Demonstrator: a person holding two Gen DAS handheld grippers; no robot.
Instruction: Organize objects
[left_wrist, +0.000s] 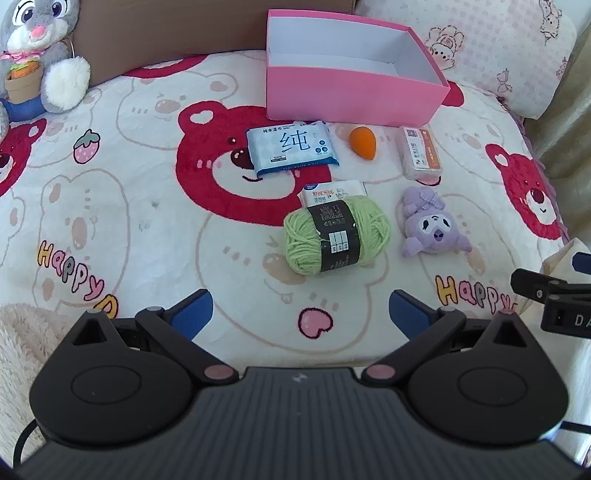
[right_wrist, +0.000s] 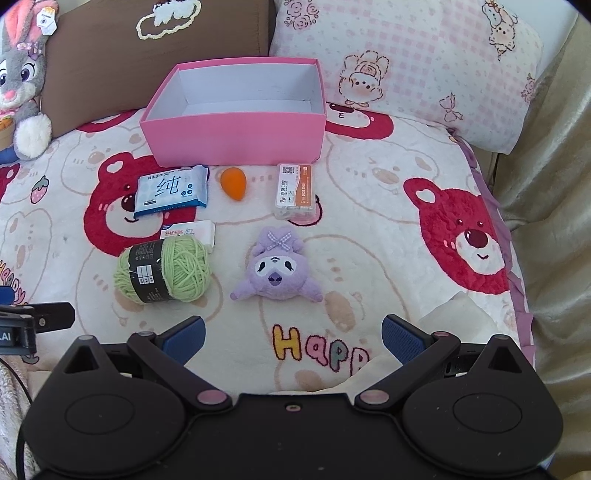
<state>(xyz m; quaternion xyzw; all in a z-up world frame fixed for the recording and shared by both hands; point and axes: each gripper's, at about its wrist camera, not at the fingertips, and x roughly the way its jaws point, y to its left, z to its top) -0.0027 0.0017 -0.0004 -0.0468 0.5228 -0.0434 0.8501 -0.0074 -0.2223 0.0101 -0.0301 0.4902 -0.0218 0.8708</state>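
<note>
Spread under both of my tools is a bed covered by a plush cream blanket printed with red bears (right_wrist: 369, 229), and nothing has gone into the box yet. Both the left hand-held gripper (left_wrist: 301, 314) and the right hand-held gripper (right_wrist: 291, 339) hover with jaws wide apart, holding nothing. Nearest lie the green yarn ball with a black paper band (left_wrist: 336, 236) and the small purple plush doll (right_wrist: 279, 271). I judge the yarn the sensible first pick: straddle the band, squeeze gently, then lift it over the wipes to the empty pink cardboard box (right_wrist: 236, 136) beyond.
</note>
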